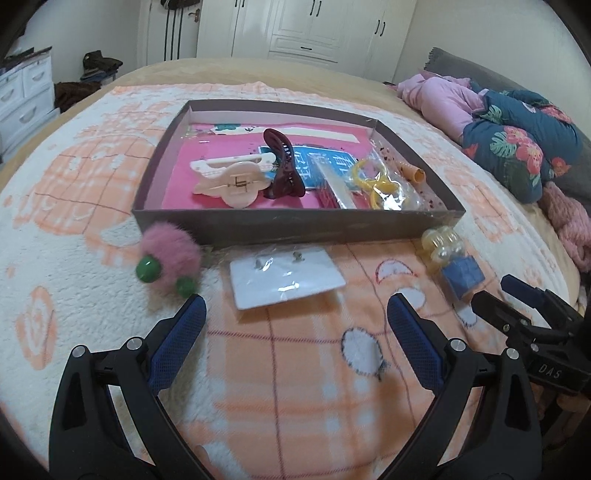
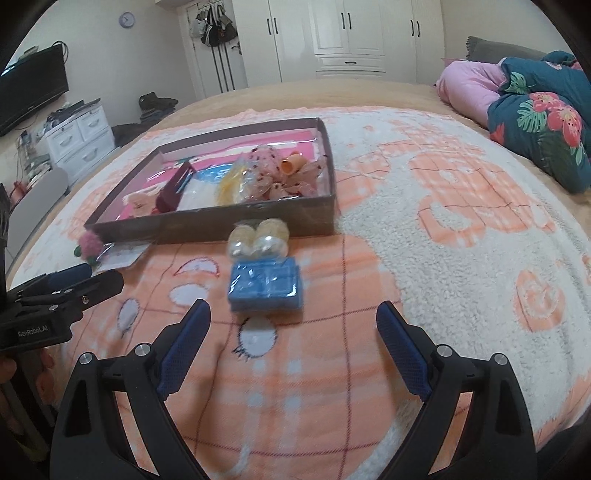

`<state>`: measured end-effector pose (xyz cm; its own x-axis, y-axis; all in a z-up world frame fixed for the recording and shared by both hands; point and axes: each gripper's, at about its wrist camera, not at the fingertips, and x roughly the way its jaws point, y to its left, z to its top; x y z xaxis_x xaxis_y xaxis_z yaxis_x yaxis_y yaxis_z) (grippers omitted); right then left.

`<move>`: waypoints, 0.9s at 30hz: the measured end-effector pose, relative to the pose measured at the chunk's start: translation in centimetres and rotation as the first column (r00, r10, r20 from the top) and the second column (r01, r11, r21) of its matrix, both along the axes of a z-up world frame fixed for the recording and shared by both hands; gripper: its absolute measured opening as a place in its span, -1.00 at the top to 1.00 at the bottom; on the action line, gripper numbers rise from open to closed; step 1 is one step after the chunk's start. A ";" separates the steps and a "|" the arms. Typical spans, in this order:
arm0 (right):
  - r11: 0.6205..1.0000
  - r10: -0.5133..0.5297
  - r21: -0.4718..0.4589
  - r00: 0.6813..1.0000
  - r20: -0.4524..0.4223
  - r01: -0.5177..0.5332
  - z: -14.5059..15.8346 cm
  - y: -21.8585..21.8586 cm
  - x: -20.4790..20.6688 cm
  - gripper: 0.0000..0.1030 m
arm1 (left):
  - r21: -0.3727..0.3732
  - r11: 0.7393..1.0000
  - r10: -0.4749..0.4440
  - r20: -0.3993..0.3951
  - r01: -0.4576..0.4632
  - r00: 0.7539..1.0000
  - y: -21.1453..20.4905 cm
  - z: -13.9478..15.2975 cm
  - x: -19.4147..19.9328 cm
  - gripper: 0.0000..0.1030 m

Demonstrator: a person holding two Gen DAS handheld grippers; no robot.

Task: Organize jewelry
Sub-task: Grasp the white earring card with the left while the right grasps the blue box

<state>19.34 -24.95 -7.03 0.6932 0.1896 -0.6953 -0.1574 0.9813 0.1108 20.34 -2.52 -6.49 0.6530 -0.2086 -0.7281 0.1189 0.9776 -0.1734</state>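
Observation:
A shallow dark box (image 1: 280, 225) with a pink lining lies on the blanket and holds a cream hair claw (image 1: 232, 179), a maroon hair claw (image 1: 282, 166) and bagged yellow rings (image 1: 380, 184). In front of it lie a white earring card in plastic (image 1: 286, 278), a pink pompom with green beads (image 1: 168, 260) and a blue packet with pearly beads (image 1: 458, 266). My left gripper (image 1: 295, 317) is open, just short of the earring card. My right gripper (image 2: 291, 319) is open, just short of the blue packet (image 2: 266, 284). The box (image 2: 229, 221) lies beyond it.
An orange and white blanket (image 1: 295, 387) covers the bed. Folded quilts and pink bedding (image 1: 517, 147) lie at the right. White drawers (image 1: 22, 96) and wardrobes (image 1: 314, 29) stand beyond the bed. The right gripper shows at the left view's right edge (image 1: 517, 314).

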 end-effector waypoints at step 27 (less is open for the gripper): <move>0.992 0.095 0.085 0.994 -0.061 -0.089 -0.5 0.5 1.6 0.17 | 0.035 0.999 -0.016 -0.004 0.017 1.000 -2.0 -0.6 2.2 -0.14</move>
